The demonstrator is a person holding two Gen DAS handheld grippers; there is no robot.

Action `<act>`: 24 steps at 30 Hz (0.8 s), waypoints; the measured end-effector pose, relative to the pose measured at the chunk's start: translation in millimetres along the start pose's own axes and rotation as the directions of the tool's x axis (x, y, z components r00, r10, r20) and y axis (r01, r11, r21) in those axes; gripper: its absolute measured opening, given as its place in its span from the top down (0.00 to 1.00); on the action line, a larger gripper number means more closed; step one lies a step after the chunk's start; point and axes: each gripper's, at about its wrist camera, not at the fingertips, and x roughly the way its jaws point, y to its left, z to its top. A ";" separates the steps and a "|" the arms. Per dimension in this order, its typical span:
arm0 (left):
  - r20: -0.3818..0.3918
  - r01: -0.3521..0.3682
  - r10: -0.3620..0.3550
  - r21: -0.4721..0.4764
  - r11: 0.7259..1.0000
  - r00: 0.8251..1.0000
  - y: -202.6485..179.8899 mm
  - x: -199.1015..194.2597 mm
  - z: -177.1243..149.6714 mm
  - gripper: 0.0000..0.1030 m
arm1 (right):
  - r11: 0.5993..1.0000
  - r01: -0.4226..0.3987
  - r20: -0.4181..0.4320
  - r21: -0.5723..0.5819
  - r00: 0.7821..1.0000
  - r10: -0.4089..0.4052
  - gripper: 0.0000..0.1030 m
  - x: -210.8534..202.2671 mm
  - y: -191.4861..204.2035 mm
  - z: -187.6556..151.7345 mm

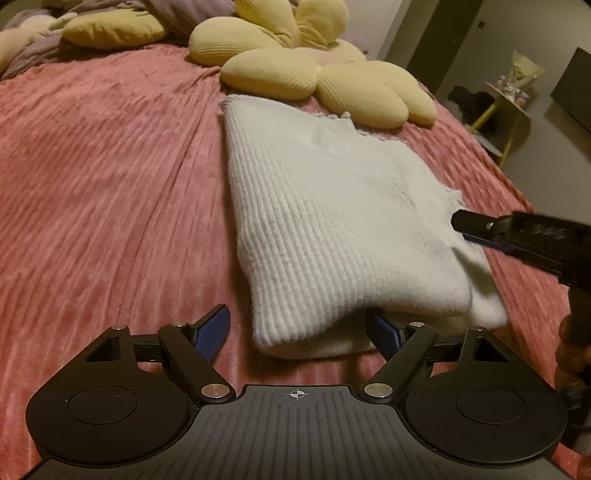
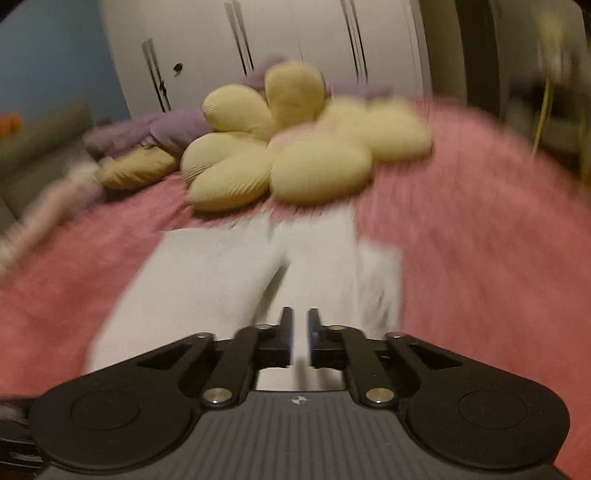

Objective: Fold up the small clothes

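Note:
A white ribbed knit garment (image 1: 332,221) lies folded on the pink bedspread (image 1: 110,184). My left gripper (image 1: 301,332) is open at its near edge, with the garment's near fold between the fingers and over the right finger. My right gripper (image 1: 458,221) comes in from the right, low over the garment's right edge, its jaws close together. In the blurred right wrist view the right gripper (image 2: 300,325) is over the white garment (image 2: 221,273), its fingers nearly shut with a thin gap; I cannot tell if cloth is pinched.
A yellow flower-shaped cushion (image 1: 306,70) lies just beyond the garment, also in the right wrist view (image 2: 280,147). Purple bedding (image 1: 177,14) is bunched at the head of the bed. A small yellow side table (image 1: 506,110) stands off the bed's right edge.

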 end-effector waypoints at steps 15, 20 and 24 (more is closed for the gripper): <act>0.009 0.005 -0.004 -0.064 0.998 1.000 29.4 -11.7 0.4 0.15 | 0.918 -0.260 -0.141 0.299 0.939 0.312 0.71 65.3 -2.8 0.5; 0.009 0.010 -0.009 -0.060 0.998 1.000 30.2 -9.7 0.2 0.15 | 0.914 -0.281 -0.133 0.292 0.935 0.329 0.58 74.3 5.8 2.2; 0.006 0.005 -0.005 -0.055 0.998 1.000 29.6 -9.3 0.1 0.15 | 0.891 -0.305 -0.144 0.336 0.918 0.369 0.47 84.6 7.5 2.3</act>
